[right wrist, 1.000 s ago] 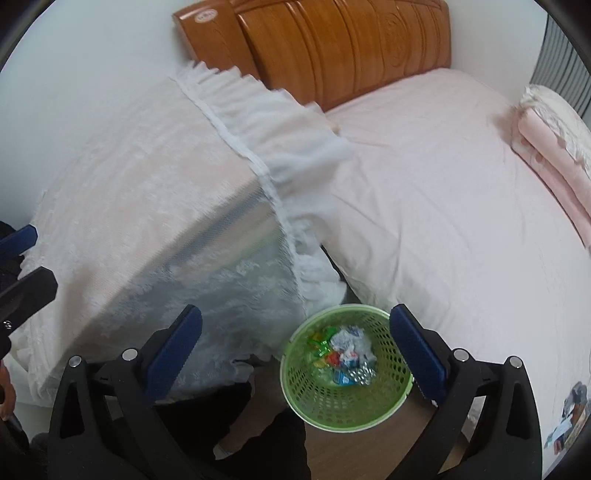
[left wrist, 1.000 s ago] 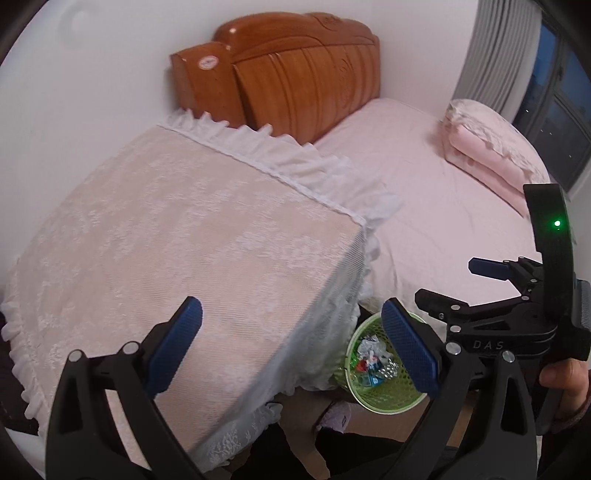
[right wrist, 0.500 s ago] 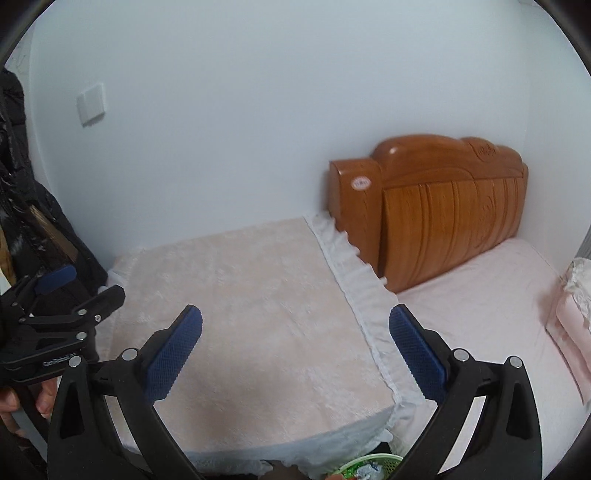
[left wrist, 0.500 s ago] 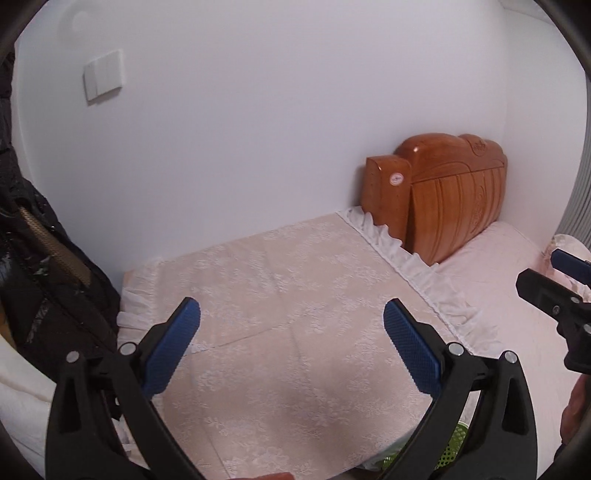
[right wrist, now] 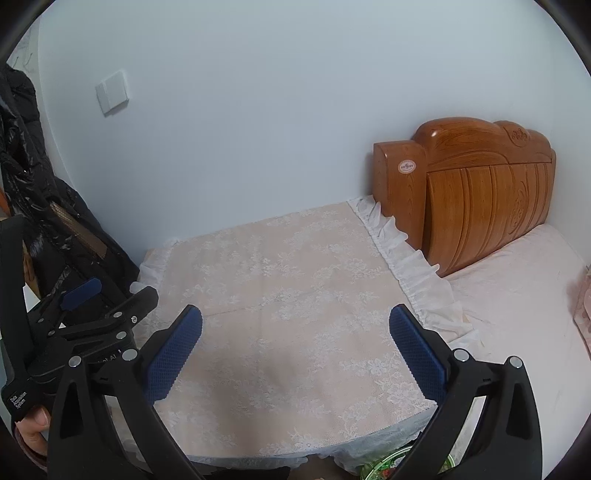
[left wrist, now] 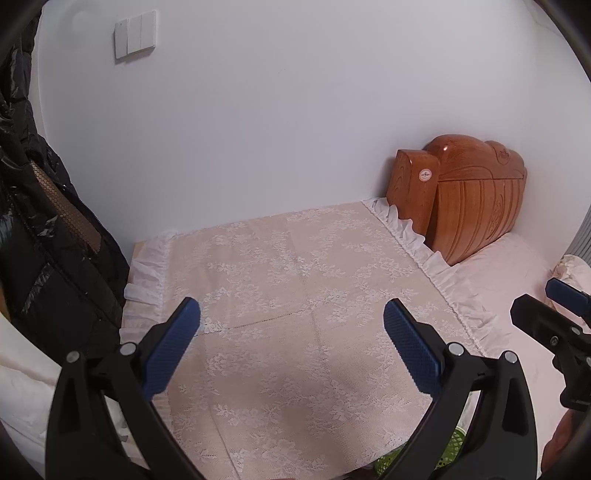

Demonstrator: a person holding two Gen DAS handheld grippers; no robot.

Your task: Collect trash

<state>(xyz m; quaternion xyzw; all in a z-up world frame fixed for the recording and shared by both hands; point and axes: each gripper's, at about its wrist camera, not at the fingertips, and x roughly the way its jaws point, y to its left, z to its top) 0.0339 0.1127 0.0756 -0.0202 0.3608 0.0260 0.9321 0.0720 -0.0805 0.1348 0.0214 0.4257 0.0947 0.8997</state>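
Observation:
My left gripper [left wrist: 291,321] is open and empty above the lace-covered table [left wrist: 295,295]. My right gripper [right wrist: 295,328] is open and empty above the same table [right wrist: 288,288]. The green trash basket shows only as a sliver at the bottom of the left wrist view [left wrist: 452,448] and of the right wrist view [right wrist: 388,461], below the table's front right corner. No loose trash shows on the table top. The right gripper appears at the right edge of the left wrist view [left wrist: 554,321]; the left gripper appears at the left of the right wrist view [right wrist: 96,310].
A white wall stands behind the table, with a light switch [left wrist: 135,34]. A wooden headboard [right wrist: 480,184] and a pink bed [right wrist: 517,288] lie to the right. A black puffer jacket [left wrist: 40,229] hangs at the left.
Both grippers have tilted up from looking down at the green basket and bed to looking level across the table at the wall. The basket has dropped almost out of view. Both stay open.

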